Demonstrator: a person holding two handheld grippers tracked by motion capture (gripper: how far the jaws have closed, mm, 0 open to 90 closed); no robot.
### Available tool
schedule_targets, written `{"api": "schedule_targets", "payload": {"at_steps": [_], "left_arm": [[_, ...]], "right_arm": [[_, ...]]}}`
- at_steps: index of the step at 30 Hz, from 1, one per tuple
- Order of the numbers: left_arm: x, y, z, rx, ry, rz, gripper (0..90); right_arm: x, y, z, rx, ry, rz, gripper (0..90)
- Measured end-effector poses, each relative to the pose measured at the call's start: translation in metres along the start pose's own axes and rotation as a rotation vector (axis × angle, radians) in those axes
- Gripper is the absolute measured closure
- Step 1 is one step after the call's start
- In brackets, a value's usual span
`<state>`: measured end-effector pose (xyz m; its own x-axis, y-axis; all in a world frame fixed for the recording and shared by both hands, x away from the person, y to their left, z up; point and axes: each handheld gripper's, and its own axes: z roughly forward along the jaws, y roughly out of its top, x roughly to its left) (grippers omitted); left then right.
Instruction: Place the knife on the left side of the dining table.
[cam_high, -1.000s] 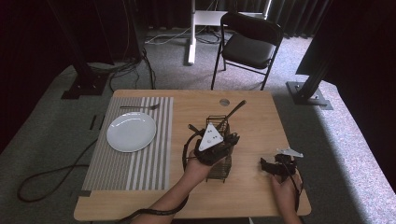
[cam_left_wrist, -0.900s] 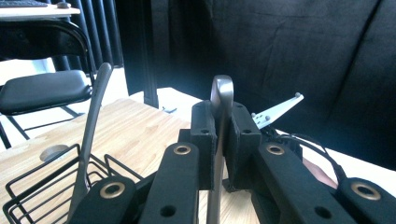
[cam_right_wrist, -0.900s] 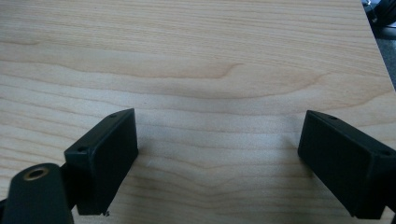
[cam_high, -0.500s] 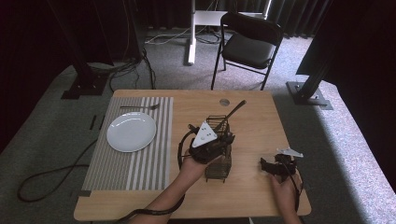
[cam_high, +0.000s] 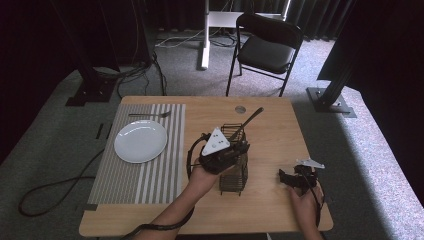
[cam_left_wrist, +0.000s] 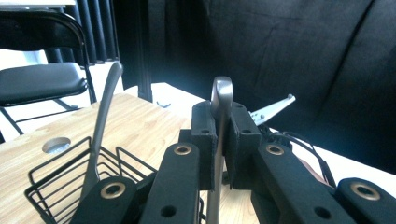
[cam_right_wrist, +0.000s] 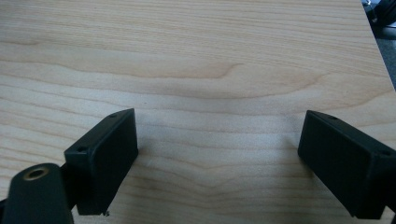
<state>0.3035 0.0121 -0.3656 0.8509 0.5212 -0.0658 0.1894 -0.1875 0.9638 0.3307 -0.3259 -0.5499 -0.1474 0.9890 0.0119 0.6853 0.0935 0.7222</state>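
A black wire basket (cam_high: 234, 179) stands on the wooden table (cam_high: 270, 125), right of centre. A long metal utensil (cam_high: 250, 120) leans out of it toward the far right. My left gripper (cam_high: 239, 149) hovers over the basket's top, shut on the handle of a second metal utensil (cam_left_wrist: 221, 93), which stands upright between the pads. In the left gripper view the leaning utensil (cam_left_wrist: 105, 112) rises from the basket (cam_left_wrist: 51, 179) at the left. My right gripper (cam_high: 287, 179) rests low near the table's front right, with its jaws wide open over bare wood (cam_right_wrist: 215, 70) and nothing between them.
A white plate (cam_high: 140, 141) lies on a striped placemat (cam_high: 145, 175) at the table's left, with a fork (cam_high: 150, 115) beyond it. A round hole (cam_high: 240, 109) sits near the far edge. A black folding chair (cam_high: 265, 50) stands behind the table.
My left gripper has shifted slightly to the left above the basket, still shut on the utensil. The right gripper has stayed where it was.
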Motion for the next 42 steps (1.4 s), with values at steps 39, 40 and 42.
{"api": "schedule_targets", "payload": {"at_steps": [39, 40, 42], "left_arm": [[0.005, 0.07, -0.062, -0.092, 0.02, 0.018, 83.8], [0.005, 0.071, -0.065, -0.094, 0.025, 0.022, 83.8], [0.007, 0.073, -0.07, -0.102, 0.033, 0.015, 83.9]], "right_arm": [[0.0, 0.0, 0.0, 0.0, 0.0, 0.001, 11.5], [0.0, 0.0, 0.0, 0.0, 0.0, 0.001, 11.5], [0.0, 0.0, 0.0, 0.0, 0.0, 0.001, 11.5]]}}
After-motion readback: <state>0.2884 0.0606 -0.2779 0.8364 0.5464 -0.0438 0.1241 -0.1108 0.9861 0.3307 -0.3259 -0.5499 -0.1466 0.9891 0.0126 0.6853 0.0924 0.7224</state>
